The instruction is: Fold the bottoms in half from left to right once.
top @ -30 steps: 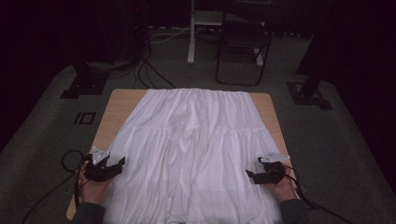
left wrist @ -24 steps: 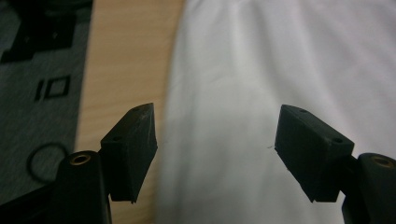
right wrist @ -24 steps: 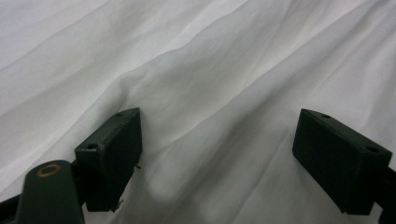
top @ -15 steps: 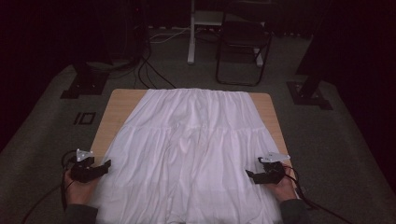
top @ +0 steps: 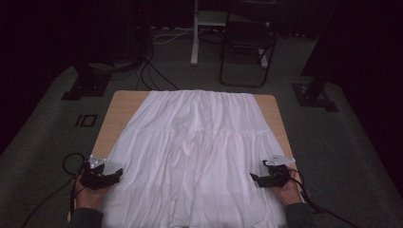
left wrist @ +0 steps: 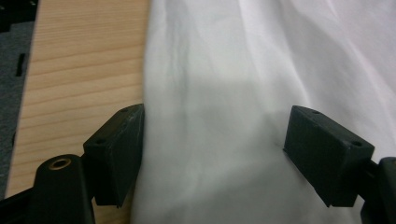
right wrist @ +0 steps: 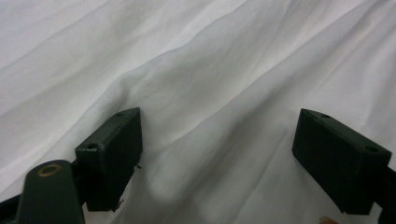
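While the white skirt lies spread flat over the wooden surface, both claws sit at its near hem end. Left claw: at the skirt's left edge, jaws wide apart and just been opening, cloth edge lying between them unpinched, bare wood beside it. Right claw: over the skirt's right side, jaws spread apart above rumpled cloth, nothing clamped.

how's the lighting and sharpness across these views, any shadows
High view: dim, dark surroundings, the white skirt brightest, slightly soft. Left gripper view: sharp wood grain on the table, a grey shadow across the cloth. Right gripper view: even light, soft shading in the folds, near fingers slightly blurred.
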Demonstrator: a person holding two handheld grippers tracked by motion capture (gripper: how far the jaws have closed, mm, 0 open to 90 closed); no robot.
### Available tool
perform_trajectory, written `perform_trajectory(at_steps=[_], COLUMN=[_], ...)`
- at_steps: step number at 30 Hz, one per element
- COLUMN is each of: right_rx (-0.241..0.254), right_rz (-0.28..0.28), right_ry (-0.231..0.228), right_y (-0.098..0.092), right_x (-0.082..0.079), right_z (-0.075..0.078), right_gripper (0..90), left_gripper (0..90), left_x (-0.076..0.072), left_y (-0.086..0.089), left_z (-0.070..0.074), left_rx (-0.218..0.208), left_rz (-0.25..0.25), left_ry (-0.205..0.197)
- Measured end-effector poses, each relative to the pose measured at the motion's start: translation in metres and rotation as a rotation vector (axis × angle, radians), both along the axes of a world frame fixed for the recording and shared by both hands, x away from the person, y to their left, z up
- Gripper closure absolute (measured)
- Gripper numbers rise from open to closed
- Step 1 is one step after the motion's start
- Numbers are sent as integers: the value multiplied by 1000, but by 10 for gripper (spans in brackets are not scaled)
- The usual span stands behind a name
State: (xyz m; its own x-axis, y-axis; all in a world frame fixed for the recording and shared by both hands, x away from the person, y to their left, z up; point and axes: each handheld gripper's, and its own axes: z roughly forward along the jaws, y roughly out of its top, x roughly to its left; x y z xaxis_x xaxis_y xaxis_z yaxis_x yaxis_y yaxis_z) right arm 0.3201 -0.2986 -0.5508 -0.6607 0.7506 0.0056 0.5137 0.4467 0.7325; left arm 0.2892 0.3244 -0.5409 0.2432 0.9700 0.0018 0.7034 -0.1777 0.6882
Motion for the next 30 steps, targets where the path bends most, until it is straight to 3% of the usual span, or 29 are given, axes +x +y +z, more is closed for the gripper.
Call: perform_trajectory(at_steps=[9, 12, 13, 15, 16, 17, 18, 19, 21, 24, 27, 30], right_rx=[1, 2, 4, 11, 13, 22, 33, 48, 29, 43, 10, 26], right_rz=[-6, -9, -11, -17, -20, -17, -6, -17, -78, -209, -344, -397], right_ry=[0, 0, -2, -8, -11, -7, 0, -5, -38, -49, -37, -4], right_y=[0, 0, 0, 0, -1, -2, -4, -7, -15, -36, -55, -68], right_x=[-1, -1, -1, -3, -4, -5, -6, -8, -12, -14, -16, -17], right_z=[0, 0, 0, 1, 1, 3, 5, 9, 17, 24, 21, 14], right_gripper=[157, 166, 192, 240, 308, 444, 517, 517, 504, 361, 218, 172], left_gripper=[172, 169, 200, 442, 554, 643, 702, 748, 827, 862, 864, 863], left_x=[-7, -8, -8, -10, -10, -10, -11, -11, -11, -10, -10, -10], left_y=[-4, -4, -4, -1, 0, 2, 4, 5, 6, 3, 3, 3], left_z=[-2, -3, -2, 1, 1, 2, 2, 2, 2, 3, 3, 3], left_rx=[0, -4, -7, -17, -22, -25, -30, -33, -35, -9, -17, -15], left_rz=[-87, -80, -69, -67, -67, -65, -52, -52, -58, -68, -66, -66], left_ry=[-14, -23, -26, -34, -36, -34, -32, -30, -27, -27, -26, -25])
